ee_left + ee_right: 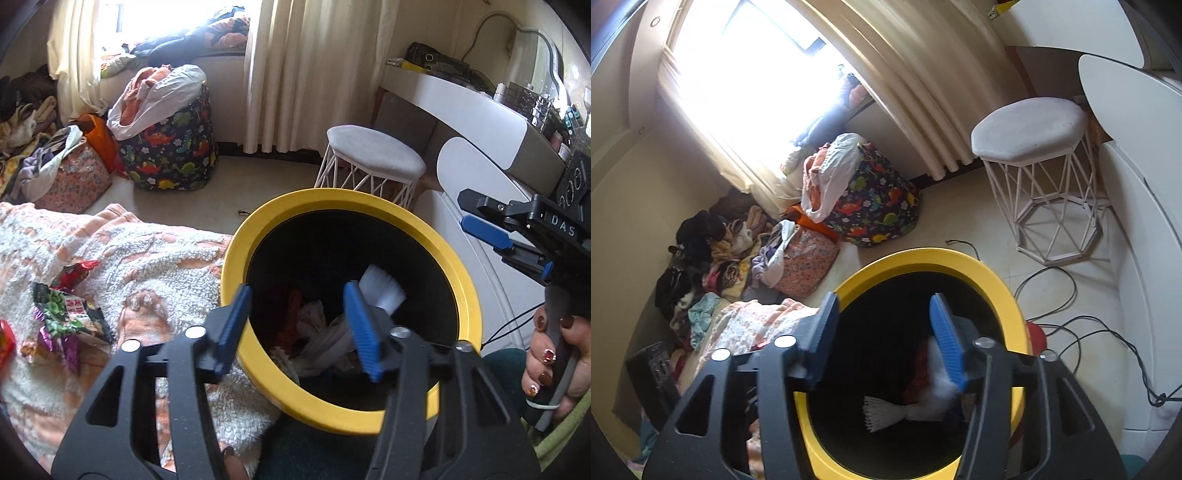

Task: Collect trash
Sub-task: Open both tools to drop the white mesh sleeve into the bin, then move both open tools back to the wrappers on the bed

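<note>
Two grippers: both poised over the yellow-rimmed bin (pixel 236 254).
Left gripper (pixel 299 328): jaws apart, holding nothing.
Right gripper (pixel 886 339): jaws apart, empty.
Trash: white paper (pixel 380 291) inside bin; snack wrappers (pixel 66 317) at blanket's (pixel 155 258) left edge.

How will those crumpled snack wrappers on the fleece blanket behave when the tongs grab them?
The snack wrappers look like thin crinkled foil, so probably very light and floppy, collapsing under the pads. Their glossy film may slip from a shallow pinch. They lie loose on the soft fleece blanket, so a push would likely slide or snag them rather than roll them.
</note>
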### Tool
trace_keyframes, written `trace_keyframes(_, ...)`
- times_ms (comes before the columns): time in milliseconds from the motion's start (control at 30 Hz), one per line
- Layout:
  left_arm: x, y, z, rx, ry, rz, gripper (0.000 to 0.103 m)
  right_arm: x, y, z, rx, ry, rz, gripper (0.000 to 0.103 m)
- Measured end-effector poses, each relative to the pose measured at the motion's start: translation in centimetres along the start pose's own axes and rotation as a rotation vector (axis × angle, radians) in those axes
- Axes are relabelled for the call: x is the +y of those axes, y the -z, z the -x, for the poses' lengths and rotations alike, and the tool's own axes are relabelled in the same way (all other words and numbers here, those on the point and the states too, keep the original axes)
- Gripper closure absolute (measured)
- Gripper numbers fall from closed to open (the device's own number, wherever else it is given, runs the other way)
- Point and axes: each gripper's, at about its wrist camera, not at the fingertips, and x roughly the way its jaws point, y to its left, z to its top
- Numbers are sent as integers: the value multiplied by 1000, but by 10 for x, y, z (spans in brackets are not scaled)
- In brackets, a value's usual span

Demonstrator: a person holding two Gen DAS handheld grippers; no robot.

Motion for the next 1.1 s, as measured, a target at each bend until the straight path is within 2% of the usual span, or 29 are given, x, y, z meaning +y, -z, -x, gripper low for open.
trace_keyframes(33, 1, 0, 2, -3, -4, 6, 39, -1, 1, 1, -4, 10, -3, 39)
trace_keyframes(100, 4, 1, 6, -11, -17, 20, 25, -2, 1, 1, -13, 23, -6, 32)
trace_keyframes(167, 8, 2, 9, -19, -25, 38, 20, -1, 2, 2, -19, 43, 3, 24)
trace_keyframes(200, 10, 2, 11, -20, -30, 43, 12, 0, 1, 2, -24, 48, 13, 21)
trace_keyframes(433, 22, 5, 24, -38, -58, 80, 11, 19, 5, 0, -41, 67, 103, 14)
trace_keyframes(1100, 52, 13, 66, -122, -104, 157, 11, 70, 23, 0, -76, 36, 251, 8)
